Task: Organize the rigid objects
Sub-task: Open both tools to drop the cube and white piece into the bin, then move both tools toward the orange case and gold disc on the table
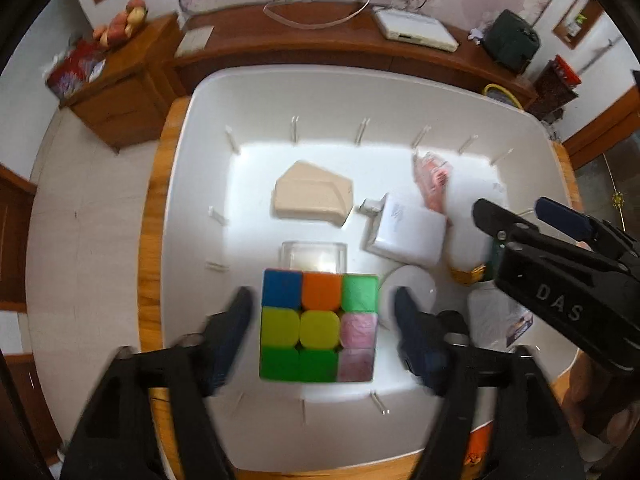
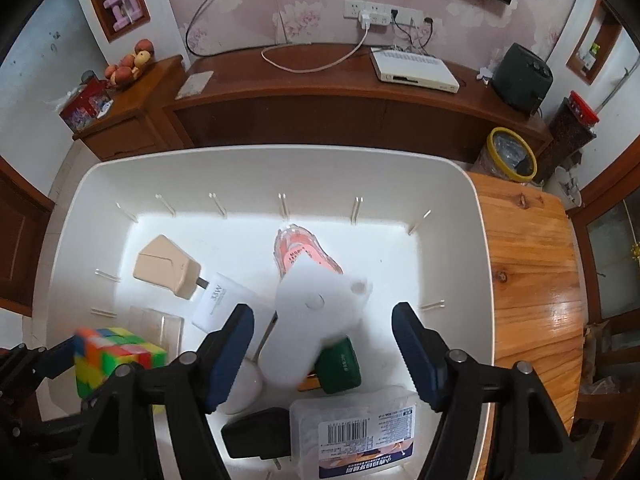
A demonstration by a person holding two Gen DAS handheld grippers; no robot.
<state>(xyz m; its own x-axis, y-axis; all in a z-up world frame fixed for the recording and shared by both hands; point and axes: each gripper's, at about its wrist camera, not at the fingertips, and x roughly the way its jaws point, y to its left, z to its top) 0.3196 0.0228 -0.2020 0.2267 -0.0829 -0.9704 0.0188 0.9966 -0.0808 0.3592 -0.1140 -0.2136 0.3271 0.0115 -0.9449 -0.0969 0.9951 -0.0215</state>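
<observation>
Cube (image 1: pixel 319 326) sits in the white bin (image 1: pixel 320 92), between the left gripper (image 1: pixel 324 322) fingers, which stand apart and do not touch it. Right gripper (image 2: pixel 323 354) fingers stand apart over a white bottle (image 2: pixel 308 328). Drop-off looks done; next, lift both hands out.

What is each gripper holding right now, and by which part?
Nothing. Left gripper is open around the cube; right gripper is open around the white device.

Floral pink wallpaper (image 2: pixel 320 8) (cables hanging) behind a wooden sideboard (image 2: pixel 320 92)
</observation>
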